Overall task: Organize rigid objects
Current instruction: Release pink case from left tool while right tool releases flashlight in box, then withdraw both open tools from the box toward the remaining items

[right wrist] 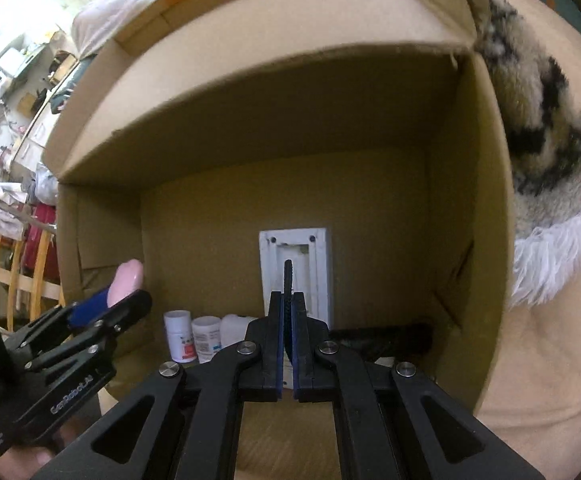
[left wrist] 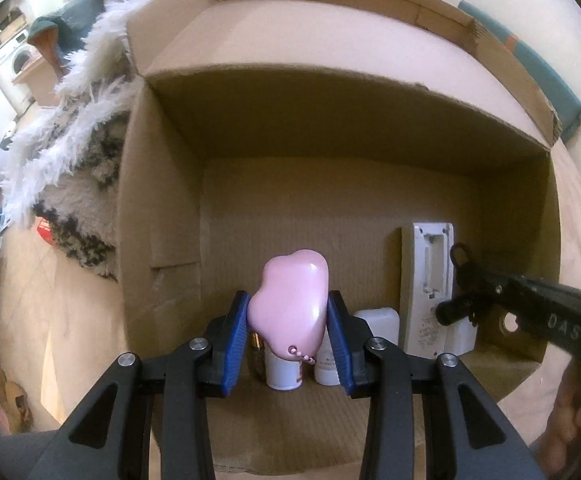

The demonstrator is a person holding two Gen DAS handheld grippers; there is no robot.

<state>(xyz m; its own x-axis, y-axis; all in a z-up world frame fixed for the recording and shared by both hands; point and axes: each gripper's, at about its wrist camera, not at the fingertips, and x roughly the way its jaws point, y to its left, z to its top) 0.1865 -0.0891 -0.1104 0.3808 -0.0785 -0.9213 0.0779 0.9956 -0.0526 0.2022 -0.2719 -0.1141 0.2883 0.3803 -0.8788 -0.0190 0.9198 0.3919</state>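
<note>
My left gripper (left wrist: 288, 334) is shut on a glossy pink cloud-shaped object (left wrist: 290, 304) and holds it over the open cardboard box (left wrist: 162, 216). It also shows in the right wrist view (right wrist: 106, 312) with the pink object (right wrist: 128, 280). My right gripper (right wrist: 287, 340) is shut on a thin black ridged object (right wrist: 288, 284), held edge-on above the box; it also shows at the right of the left wrist view (left wrist: 460, 292). On the box floor lie a white remote-like device (left wrist: 426, 280), back up, and small white bottles (right wrist: 178, 336).
A shaggy white and black patterned rug (left wrist: 78, 160) lies beside the box on the beige floor (left wrist: 42, 312). A dark object (right wrist: 382, 338) lies in the box at the right wall. Wooden furniture (right wrist: 18, 280) and room clutter stand at the far left.
</note>
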